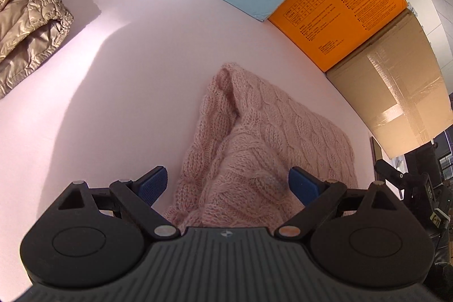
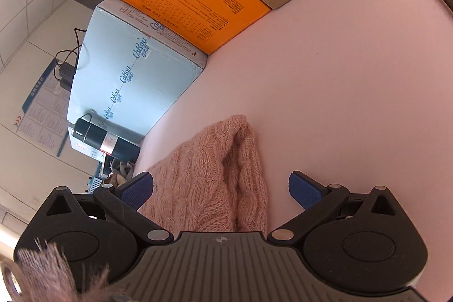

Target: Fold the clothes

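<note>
Beside the orange box (image 1: 337, 16), seen from the left wrist, the left gripper (image 1: 229, 184) hung with fingers wide apart over the pink cable-knit sweater (image 1: 254, 137), soft and fuzzy on the smooth pink table (image 1: 127, 75); closing low on one thick edge would likely fold it cleanly. Below that box from the right wrist, the right gripper (image 2: 220, 190) also gaped over the bunched knit, holding nothing.

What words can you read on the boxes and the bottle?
"CoRou", printed several times along the blue box, with small characters under it too small to read.
Orange box: size tables and tiny print, too small to read.
Dark bottle: its label is blurred.
Wall poster: too blurred to read.
Brown box: no print visible.
</note>
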Available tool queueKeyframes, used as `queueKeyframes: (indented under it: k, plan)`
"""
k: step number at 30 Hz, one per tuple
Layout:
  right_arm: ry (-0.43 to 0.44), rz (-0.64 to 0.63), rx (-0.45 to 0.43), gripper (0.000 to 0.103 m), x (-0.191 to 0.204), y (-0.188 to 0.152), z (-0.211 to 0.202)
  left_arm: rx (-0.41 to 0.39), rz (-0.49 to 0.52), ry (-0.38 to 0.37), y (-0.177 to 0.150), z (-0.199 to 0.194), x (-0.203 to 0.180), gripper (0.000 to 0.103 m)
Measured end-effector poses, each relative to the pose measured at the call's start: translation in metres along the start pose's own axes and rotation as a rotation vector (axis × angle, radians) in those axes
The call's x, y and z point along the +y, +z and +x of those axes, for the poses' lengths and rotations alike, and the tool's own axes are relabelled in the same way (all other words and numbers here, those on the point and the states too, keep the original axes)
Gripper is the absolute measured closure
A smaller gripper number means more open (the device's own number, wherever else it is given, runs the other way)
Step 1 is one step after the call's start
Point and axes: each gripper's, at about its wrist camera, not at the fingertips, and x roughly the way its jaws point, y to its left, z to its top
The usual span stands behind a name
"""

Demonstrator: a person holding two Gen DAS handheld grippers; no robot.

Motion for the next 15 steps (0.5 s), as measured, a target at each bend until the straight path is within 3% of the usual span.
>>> queueKeyframes:
  k: [4, 7, 15]
  plan:
    - [0.021, -0.040, 0.036, 0.000, 0.003, 0.007, 0.011, 0.014, 0.051, -0.013, 0.005, 0.018, -0.007, 0.010]
    - [0.033, -0.070, 0.068, 0.000, 0.008, 0.015, 0.021, 0.035, 0.065, -0.031, 0.011, 0.031, -0.008, 0.000]
    - [0.051, -0.138, 0.096, 0.000, 0.019, 0.024, 0.044, 0.050, 0.142, 0.007, 0.019, 0.049, -0.021, 0.000]
